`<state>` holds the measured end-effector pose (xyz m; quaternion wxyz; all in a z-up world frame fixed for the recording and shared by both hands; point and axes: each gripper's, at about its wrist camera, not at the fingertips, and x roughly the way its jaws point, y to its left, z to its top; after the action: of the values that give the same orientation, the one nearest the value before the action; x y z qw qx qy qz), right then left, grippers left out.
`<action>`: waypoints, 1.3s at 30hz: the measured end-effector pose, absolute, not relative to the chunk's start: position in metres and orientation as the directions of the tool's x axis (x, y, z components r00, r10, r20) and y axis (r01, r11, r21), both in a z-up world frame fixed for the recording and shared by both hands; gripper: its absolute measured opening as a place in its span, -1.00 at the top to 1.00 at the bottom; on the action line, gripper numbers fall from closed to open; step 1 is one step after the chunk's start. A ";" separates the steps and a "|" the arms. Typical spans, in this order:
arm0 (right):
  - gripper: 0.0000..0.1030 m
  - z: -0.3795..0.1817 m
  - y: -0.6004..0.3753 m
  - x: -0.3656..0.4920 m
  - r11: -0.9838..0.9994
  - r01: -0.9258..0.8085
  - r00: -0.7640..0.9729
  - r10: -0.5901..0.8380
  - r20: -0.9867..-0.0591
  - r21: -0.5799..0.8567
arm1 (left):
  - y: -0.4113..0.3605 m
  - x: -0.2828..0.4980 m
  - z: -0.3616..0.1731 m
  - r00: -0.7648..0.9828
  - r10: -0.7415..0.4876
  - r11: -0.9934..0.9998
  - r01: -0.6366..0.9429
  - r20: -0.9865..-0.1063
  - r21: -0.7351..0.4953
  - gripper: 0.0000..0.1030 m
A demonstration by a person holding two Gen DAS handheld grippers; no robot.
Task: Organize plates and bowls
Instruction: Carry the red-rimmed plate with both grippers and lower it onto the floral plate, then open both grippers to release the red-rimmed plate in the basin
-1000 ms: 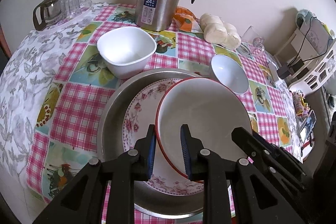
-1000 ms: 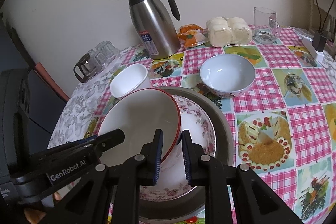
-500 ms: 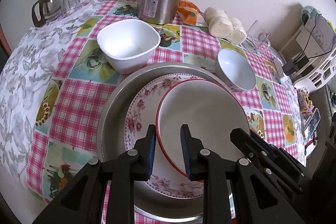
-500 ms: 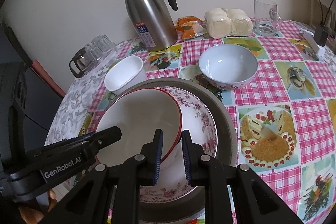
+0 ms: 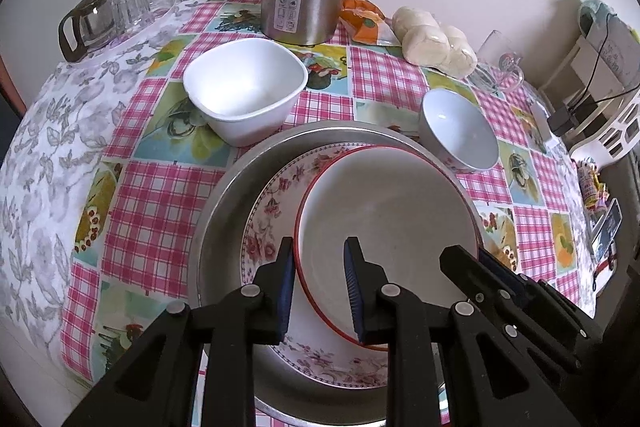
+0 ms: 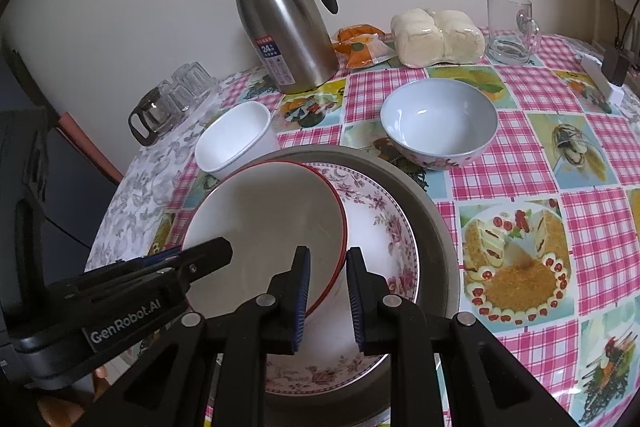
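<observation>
I've got both grippers on the red-rimmed plate (image 5: 384, 227): left gripper (image 5: 318, 287) clamped on its left near rim, right gripper (image 6: 328, 293) clamped on its right near rim, jaws nearly closed on the thin edge. The plate tilts over the floral plate (image 5: 272, 227) inside the metal basin (image 5: 224, 195) on the counter (image 5: 152, 195). Both hands are equally near, and I judge it must come down level, centred on the floral plate.

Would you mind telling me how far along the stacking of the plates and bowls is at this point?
Done: the floral plate sits inside the metal basin. In hand: the left gripper and right gripper each clamp a rim of the red-rimmed plate, held tilted over the floral plate. Left: setting it down, then the square white bowl and the round bowl, both on the tablecloth.
</observation>
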<state>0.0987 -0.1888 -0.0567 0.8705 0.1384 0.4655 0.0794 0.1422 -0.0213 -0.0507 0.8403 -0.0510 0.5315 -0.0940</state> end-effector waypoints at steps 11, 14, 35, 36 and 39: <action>0.57 -0.061 -0.185 0.103 0.958 0.006 0.528 0.242 -0.814 0.288 | -0.022 0.146 -0.051 0.403 -0.222 0.975 0.105 -0.888 -0.196 0.49; 0.57 -0.061 -0.184 0.103 0.959 0.009 0.526 0.237 -0.817 0.284 | -0.021 0.147 -0.053 0.399 -0.201 0.979 0.098 -0.894 -0.177 0.47; -0.34 -0.047 -0.189 0.098 0.972 0.046 0.567 0.163 -0.807 0.229 | -0.004 0.143 -0.032 0.468 -0.135 0.990 0.031 -0.874 -0.136 -0.27; -0.40 -0.047 -0.189 0.098 0.972 0.049 0.568 0.161 -0.807 0.228 | -0.003 0.143 -0.032 0.470 -0.125 0.991 0.021 -0.874 -0.131 -0.39; -0.50 -0.047 -0.191 0.098 0.973 0.055 0.568 0.152 -0.809 0.222 | 0.002 0.144 -0.032 0.478 -0.101 0.993 -0.004 -0.873 -0.116 -0.61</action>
<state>0.0979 -0.1907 -0.0469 0.8784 0.1118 0.4638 0.0277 0.1443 0.0017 -0.0321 0.8581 -0.0511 0.5102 -0.0282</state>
